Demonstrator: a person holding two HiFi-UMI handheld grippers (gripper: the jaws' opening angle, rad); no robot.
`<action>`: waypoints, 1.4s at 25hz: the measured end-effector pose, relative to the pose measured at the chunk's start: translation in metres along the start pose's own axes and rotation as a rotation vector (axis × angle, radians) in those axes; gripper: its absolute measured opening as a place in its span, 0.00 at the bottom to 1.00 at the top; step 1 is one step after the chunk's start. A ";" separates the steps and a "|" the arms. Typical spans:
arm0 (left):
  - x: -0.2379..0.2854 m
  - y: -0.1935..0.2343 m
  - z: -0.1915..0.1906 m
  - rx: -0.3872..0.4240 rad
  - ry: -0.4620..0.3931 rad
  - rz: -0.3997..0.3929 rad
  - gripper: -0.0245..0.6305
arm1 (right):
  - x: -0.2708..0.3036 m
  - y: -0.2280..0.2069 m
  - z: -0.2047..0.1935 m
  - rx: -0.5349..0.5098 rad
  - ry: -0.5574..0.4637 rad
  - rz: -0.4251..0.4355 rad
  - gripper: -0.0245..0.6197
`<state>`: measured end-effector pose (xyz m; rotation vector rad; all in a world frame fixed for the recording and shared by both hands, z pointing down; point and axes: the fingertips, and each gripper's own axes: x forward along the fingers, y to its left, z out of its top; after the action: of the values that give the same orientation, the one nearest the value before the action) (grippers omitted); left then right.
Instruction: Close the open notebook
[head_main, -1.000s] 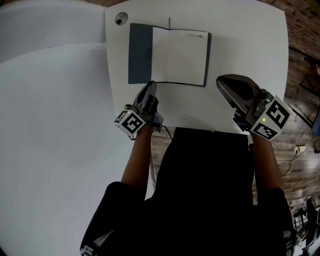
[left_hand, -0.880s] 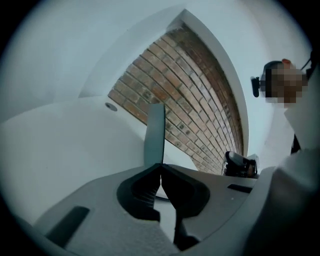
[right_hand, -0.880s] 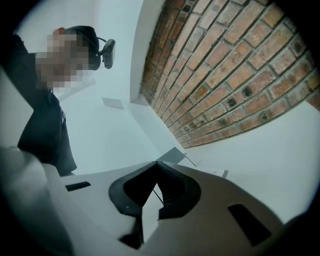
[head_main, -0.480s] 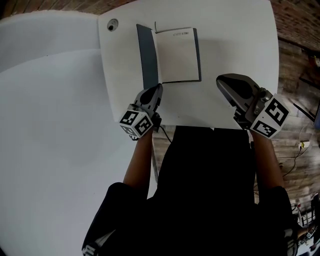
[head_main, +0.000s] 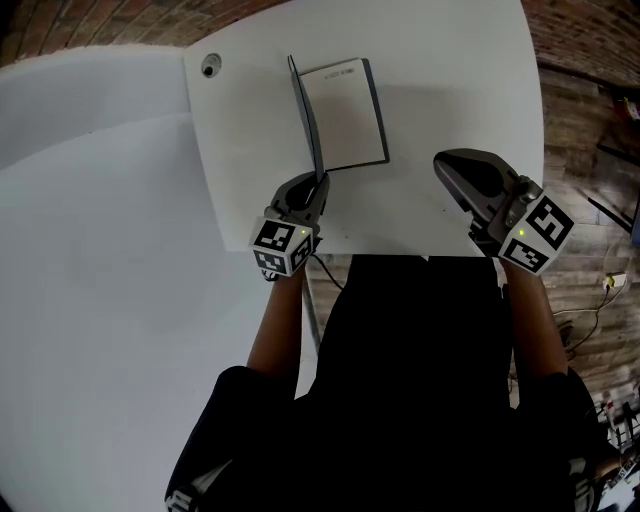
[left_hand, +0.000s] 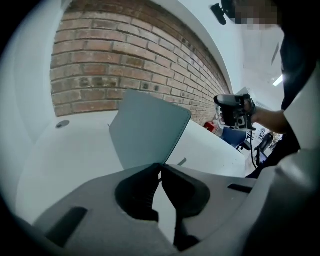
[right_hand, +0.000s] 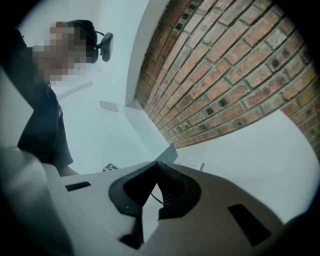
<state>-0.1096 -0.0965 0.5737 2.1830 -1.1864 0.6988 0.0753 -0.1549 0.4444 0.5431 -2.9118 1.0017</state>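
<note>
White table (head_main: 450, 80) seen from above. Notebook (head_main: 345, 115) lies near far edge, left of middle, white right-hand page flat and facing up. Grey-blue left cover (left_hand: 147, 132) stands nearly upright along spine. Left tool (head_main: 318, 183): jaws pressed together, nothing pinched between them, tip touching near lower edge of cover. Right tool (head_main: 443, 165) sits toward near right corner of table, well apart from notebook, jaws pressed together, empty. Small round fitting (head_main: 209, 66) at far left corner.
</note>
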 end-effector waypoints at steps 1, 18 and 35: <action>0.003 -0.001 -0.001 0.012 0.016 0.000 0.07 | -0.003 -0.002 0.000 0.000 -0.003 -0.004 0.05; 0.048 -0.023 -0.029 0.200 0.358 -0.032 0.17 | -0.065 -0.032 -0.008 0.039 -0.049 -0.064 0.05; 0.022 -0.051 -0.002 0.264 0.335 -0.027 0.21 | -0.103 -0.024 -0.012 0.009 -0.049 -0.030 0.05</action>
<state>-0.0556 -0.0847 0.5785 2.1704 -0.9323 1.2136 0.1785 -0.1325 0.4547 0.6193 -2.9332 1.0133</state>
